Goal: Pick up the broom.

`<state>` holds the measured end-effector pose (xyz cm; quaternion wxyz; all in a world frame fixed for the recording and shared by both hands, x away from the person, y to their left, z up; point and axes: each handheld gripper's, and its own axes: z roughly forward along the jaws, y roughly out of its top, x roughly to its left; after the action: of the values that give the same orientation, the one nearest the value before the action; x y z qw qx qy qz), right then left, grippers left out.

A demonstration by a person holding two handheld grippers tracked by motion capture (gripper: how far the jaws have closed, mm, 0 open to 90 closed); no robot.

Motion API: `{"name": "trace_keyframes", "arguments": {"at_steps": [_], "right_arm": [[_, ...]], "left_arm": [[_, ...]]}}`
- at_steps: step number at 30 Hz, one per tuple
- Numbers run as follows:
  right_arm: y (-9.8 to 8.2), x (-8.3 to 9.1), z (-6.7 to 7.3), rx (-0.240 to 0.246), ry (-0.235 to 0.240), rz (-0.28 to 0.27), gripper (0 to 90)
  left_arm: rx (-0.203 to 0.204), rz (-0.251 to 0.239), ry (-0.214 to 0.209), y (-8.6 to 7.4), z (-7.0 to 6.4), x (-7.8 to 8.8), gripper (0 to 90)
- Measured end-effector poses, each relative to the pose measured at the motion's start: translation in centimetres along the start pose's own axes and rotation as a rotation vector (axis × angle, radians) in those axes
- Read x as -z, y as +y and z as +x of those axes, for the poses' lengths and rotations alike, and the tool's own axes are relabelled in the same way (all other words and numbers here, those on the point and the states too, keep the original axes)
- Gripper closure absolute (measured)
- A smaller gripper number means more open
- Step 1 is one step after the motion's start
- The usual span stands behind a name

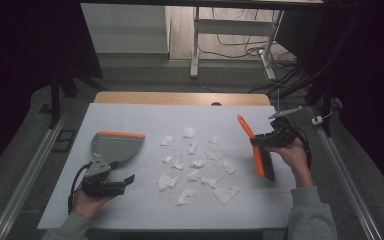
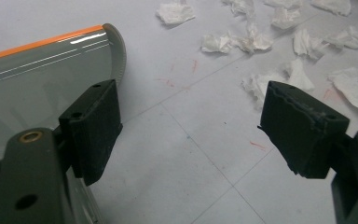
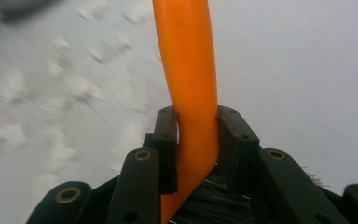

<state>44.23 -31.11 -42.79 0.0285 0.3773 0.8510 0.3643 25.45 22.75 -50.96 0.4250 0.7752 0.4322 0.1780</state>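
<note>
An orange hand brush (image 1: 256,150) with dark bristles hangs above the right side of the white table (image 1: 130,210). My right gripper (image 1: 262,140) is shut on its handle (image 3: 192,93), both pads pressing the orange plastic, with bristles visible below. A grey dustpan (image 1: 114,145) with an orange front lip lies at the left. My left gripper (image 1: 122,182) rests near the front left, just before the dustpan, open and holding nothing; its jaws stand wide apart over bare table, the dustpan (image 2: 37,79) beside the left one. Several crumpled white paper scraps (image 1: 195,165) lie scattered mid-table.
The paper scraps (image 2: 261,42) spread ahead of and to the right of the left gripper. A wooden table edge (image 1: 180,98) runs behind the white surface. Metal rails flank both sides, and cables lie on the floor at the back right.
</note>
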Motion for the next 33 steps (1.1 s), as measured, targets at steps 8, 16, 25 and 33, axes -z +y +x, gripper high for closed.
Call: {"name": "trace_keyframes", "arguments": {"at_steps": [8,16,25,33], "right_arm": [[0.6,0.9,1.1,-0.014,0.025,-0.086,70.6],[1.0,0.7,2.5,-0.017,0.059,-0.143,70.6],[1.4,0.9,4.3,-0.014,0.117,-0.222,70.5],[1.1,1.5,6.3,-0.016,0.090,-0.293,70.5]], "left_arm": [[-0.020,-0.003,-0.003,0.6,-0.6,-0.1,21.4],[-0.027,-0.009,-0.002,1.2,-0.9,-0.3,21.5],[-0.059,-0.020,-0.024,2.8,-2.1,-0.8,21.5],[-0.069,-0.010,-0.057,4.6,-3.2,-1.7,21.4]]}}
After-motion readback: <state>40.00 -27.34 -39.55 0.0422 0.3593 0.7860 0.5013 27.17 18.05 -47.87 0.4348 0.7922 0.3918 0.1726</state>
